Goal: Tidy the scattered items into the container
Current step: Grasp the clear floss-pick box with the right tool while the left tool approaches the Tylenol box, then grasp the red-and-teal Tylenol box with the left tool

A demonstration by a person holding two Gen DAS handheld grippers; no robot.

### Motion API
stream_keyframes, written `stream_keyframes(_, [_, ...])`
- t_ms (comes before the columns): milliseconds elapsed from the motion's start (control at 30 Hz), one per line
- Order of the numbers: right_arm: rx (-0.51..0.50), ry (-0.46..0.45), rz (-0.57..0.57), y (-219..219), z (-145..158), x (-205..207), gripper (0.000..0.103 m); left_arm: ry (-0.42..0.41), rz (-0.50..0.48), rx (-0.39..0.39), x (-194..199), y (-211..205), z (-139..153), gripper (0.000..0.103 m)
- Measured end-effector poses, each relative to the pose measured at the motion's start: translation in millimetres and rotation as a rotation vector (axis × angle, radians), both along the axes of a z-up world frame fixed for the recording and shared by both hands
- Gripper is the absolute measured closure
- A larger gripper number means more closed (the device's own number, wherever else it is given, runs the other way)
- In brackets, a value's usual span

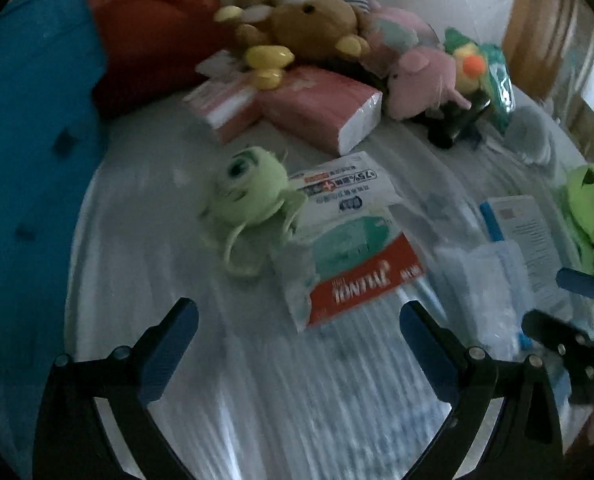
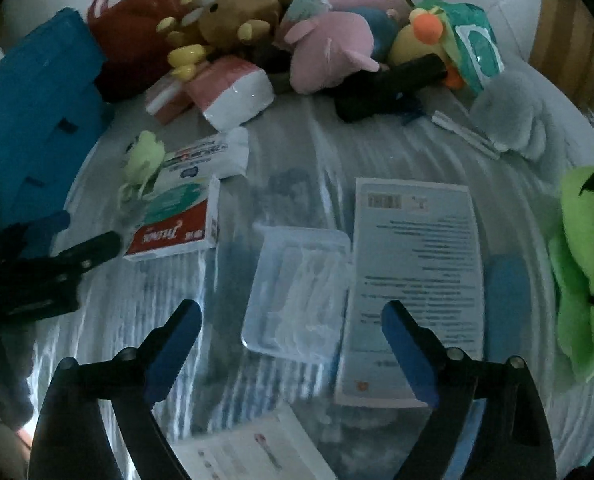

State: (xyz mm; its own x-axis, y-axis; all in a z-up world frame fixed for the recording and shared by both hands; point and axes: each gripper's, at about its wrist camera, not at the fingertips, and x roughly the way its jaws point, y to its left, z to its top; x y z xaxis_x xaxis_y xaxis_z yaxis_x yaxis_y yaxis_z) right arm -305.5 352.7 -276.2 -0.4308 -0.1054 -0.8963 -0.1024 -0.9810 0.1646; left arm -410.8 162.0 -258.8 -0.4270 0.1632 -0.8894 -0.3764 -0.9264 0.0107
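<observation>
A bed covered in a pale striped sheet [image 2: 297, 152] is strewn with toys and packets, seen from two gripper cameras pointing steeply down. The light is dim and both views are a little blurred.

The left gripper [image 1: 299, 344] hangs over bare sheet with its blue-padded fingers spread wide and nothing between them. Just beyond its tips lies a red and white medicine box [image 1: 361, 276], with a white wipes packet [image 1: 349, 184] overlapping its far end. A small pale green one-eyed plush [image 1: 253, 196] rests against the packet's left side.

The right gripper [image 2: 291, 354] is also spread wide and holds nothing. Between and just ahead of its fingers lies a clear plastic tray [image 2: 297, 292], and touching the tray's right edge is a long printed leaflet [image 2: 417, 272]. A bright green plush frog [image 2: 585, 264] sits at the far right.

At the head of the bed is a heap: a brown teddy bear [image 2: 233, 16], a pink plush [image 2: 329, 48], a yellow and green bird toy [image 2: 429, 32], two pink tissue packs [image 1: 329, 108], and a red bag [image 1: 153, 36].

A blue container [image 1: 29, 120] stands along the left edge of the bed, beside the red bag; what is inside it cannot be made out.
</observation>
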Motion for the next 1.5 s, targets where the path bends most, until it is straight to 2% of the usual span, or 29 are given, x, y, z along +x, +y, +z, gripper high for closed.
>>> stream_keyframes(167, [0.012,-0.059,-0.02,-11,-27,-14,0.01,-0.024,-0.107,-0.026,-27,17,-27,0.0])
stream_keyframes(233, [0.088,-0.041,-0.01,-18,-28,-18,0.01,-0.033,-0.131,-0.037,-35,23,-36,0.0])
stream_keyframes(333, [0.164,-0.041,0.023,-24,-29,-27,0.015,-0.07,-0.115,0.056,-46,21,-41,0.0])
stream_keyframes(433, [0.226,-0.028,0.072,-28,-28,-36,0.031,-0.102,-0.071,0.113,-42,10,-44,0.0])
stream_keyframes(467, [0.167,-0.031,0.091,-27,-28,-38,0.044,-0.104,-0.06,0.121,-38,4,-44,0.0])
stream_keyframes(500, [0.108,-0.034,0.11,-26,-28,-40,0.044,-0.105,-0.049,0.127,-34,-2,-43,0.0])
stream_keyframes(533, [0.091,-0.032,0.116,-26,-28,-41,0.044,-0.105,-0.034,0.125,-29,-8,-43,0.0])
stream_keyframes(567, [0.1,-0.031,0.127,-27,-28,-40,0.044,-0.101,-0.015,0.112,-24,-15,-41,0.0])
stream_keyframes(633, [0.055,-0.029,0.133,-25,-26,-39,0.044,-0.092,0.023,0.082,-15,-29,-38,0.0])
stream_keyframes(700, [0.037,-0.019,0.141,-25,-25,-35,0.044,-0.091,0.034,0.032,-7,-32,-38,0.001])
stream_keyframes(767, [0.018,-0.009,0.148,-25,-23,-32,0.043,-0.066,0.017,0.034,-2,-32,-32,0.004])
stream_keyframes(833, [0.01,-0.009,0.123,-17,-21,-29,0.035,-0.035,-0.01,0.036,0,-26,-24,0.004])
stream_keyframes(900, [0.005,-0.012,0.12,-14,-19,-23,0.017,0.003,-0.05,0.029,-2,-16,-16,0.004])
stream_keyframes(1000, [0.008,-0.013,0.124,-17,-16,-15,0.015,-0.003,-0.075,-0.015,-12,0,-25,0.004])
stream_keyframes(1033, [0.008,-0.015,0.126,-18,-18,-14,0.015,-0.014,-0.078,-0.019,-16,3,-31,0.001])
stream_keyframes(1100, [0.022,-0.023,0.127,-23,-23,-15,0.014,-0.033,-0.071,0.023,-21,2,-36,0.0])
stream_keyframes(1233, [0.056,-0.045,0.121,-29,-38,-14,0.014,-0.072,-0.072,0.105,-25,-5,-42,0.0])
stream_keyframes(1267, [0.081,-0.036,0.124,-31,-38,-14,0.02,-0.077,-0.074,0.119,-26,-6,-43,0.0])
stream_keyframes(1300, [0.098,-0.038,0.128,-32,-38,-15,0.032,-0.082,-0.076,0.133,-26,-7,-44,0.0])
stream_keyframes(1333, [0.099,-0.04,0.127,-32,-38,-16,0.04,-0.087,-0.078,0.146,-27,-8,-45,0.0])
stream_keyframes(1500, [0.098,-0.049,0.106,-19,-35,-22,0.042,-0.116,-0.151,0.013,4,-1,-48,0.0])
